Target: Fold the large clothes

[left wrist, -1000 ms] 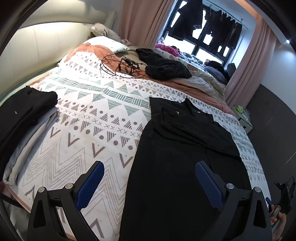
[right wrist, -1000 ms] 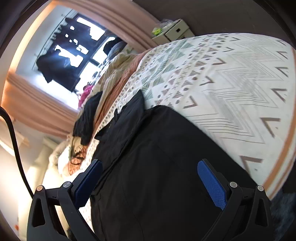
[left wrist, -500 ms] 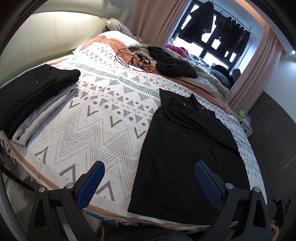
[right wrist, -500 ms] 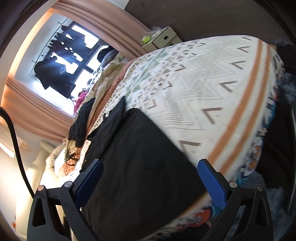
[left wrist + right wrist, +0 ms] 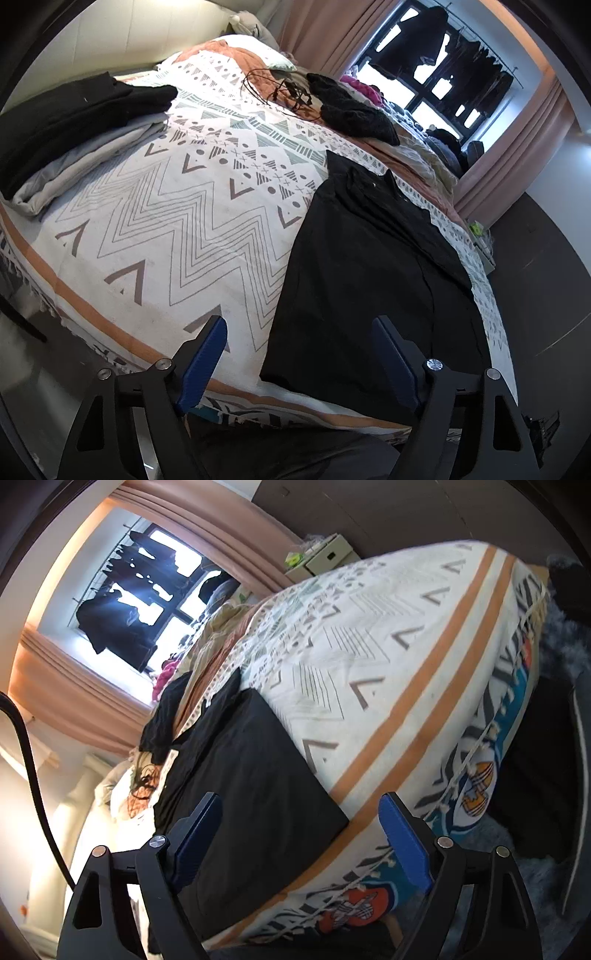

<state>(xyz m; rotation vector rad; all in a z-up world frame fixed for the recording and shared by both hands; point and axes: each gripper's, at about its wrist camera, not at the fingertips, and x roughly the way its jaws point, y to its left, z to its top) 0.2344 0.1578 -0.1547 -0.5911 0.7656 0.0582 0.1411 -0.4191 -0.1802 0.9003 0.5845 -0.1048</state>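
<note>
A large black garment (image 5: 369, 280) lies spread flat on the patterned bedspread (image 5: 177, 229), its hem near the bed's near edge and its collar toward the window. It also shows in the right wrist view (image 5: 251, 782). My left gripper (image 5: 299, 362) is open and empty, off the bed's near edge, in front of the garment's lower left corner. My right gripper (image 5: 299, 834) is open and empty, off the bed edge by the garment's lower right corner (image 5: 343, 821).
A stack of folded black and grey clothes (image 5: 74, 125) sits at the bed's left. A crumpled black garment (image 5: 351, 110) and cables (image 5: 280, 88) lie further back. A pile of clothes (image 5: 424, 155) lies by the window. A small white cabinet (image 5: 325, 557) stands beside the bed.
Both grippers have pulled back from over the garment to beyond the bed's near edge. Both stay open and empty; the garment has not moved.
</note>
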